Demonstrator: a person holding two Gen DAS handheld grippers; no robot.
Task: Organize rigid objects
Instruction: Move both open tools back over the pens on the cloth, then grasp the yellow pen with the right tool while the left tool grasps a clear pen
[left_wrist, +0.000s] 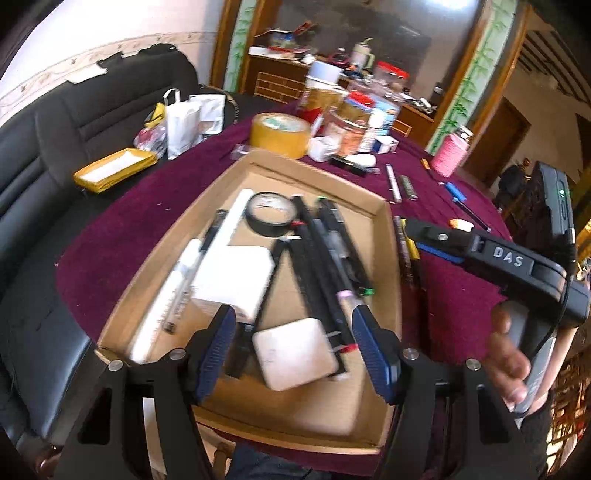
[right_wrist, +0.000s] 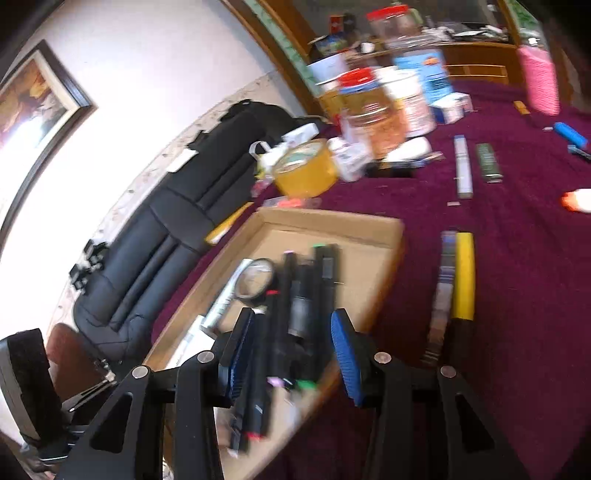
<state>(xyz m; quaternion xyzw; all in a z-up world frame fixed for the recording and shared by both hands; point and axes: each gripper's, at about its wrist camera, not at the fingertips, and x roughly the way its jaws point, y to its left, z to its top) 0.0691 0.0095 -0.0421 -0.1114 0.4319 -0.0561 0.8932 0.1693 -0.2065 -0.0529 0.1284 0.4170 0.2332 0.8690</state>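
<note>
A shallow cardboard tray (left_wrist: 386, 295) lies on the maroon tablecloth. It holds several black markers (left_wrist: 325, 258), a black tape roll (left_wrist: 271, 218), a white charger (left_wrist: 295, 354), a white box (left_wrist: 236, 284) and a white pen (left_wrist: 173, 291). My left gripper (left_wrist: 291, 317) hovers open over the tray's near end, above the charger, gripping nothing. My right gripper (right_wrist: 291, 321) is also open above the markers (right_wrist: 299, 295), its pads clear of them. It shows at the tray's right rim in the left wrist view, right gripper (left_wrist: 417, 236), held by a hand (left_wrist: 506, 354).
To the right of the tray (right_wrist: 332, 221) lie a yellow-handled tool (right_wrist: 463, 273) and a patterned stick (right_wrist: 445, 273). At the back stand a yellow tape roll (left_wrist: 279, 134), jars (left_wrist: 351, 122) and a pink item (left_wrist: 450, 153). A black sofa (left_wrist: 55, 147) borders the left.
</note>
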